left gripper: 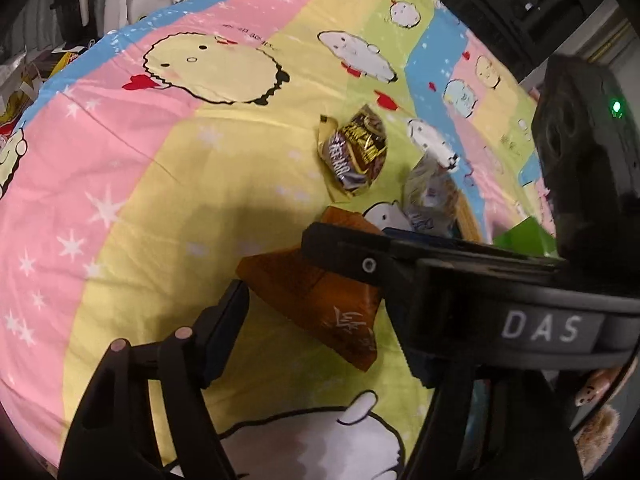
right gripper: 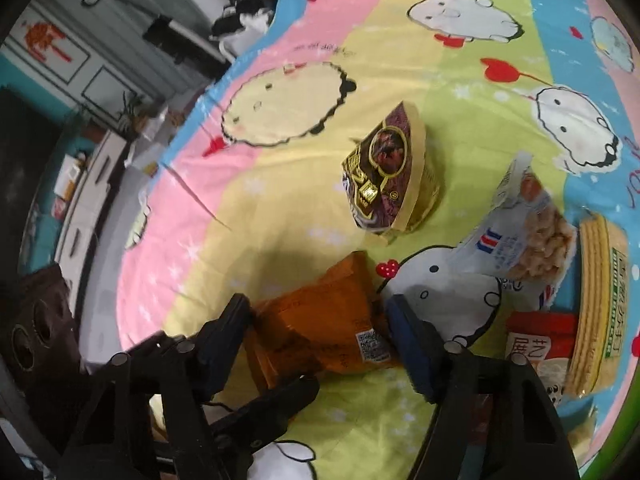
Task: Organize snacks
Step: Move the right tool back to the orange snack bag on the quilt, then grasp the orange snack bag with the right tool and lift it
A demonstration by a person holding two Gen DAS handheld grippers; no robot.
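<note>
Right gripper [right gripper: 318, 322] low over the bedsheet [right gripper: 280, 208], fingers apart on either side of the orange snack packet [right gripper: 320, 332], pads close to its edges, contact unclear. Left gripper [left gripper: 276, 276] alongside, spread wide over the same packet [left gripper: 320, 296], not clamped. Packet flat, crinkled, barcode label facing up. Beyond, toward mid-sheet, a dark gold-trimmed pouch [right gripper: 386, 176]; further toward the sheet's right edge, a clear nut bag [right gripper: 524, 236] and a wafer pack [right gripper: 596, 304].
</note>
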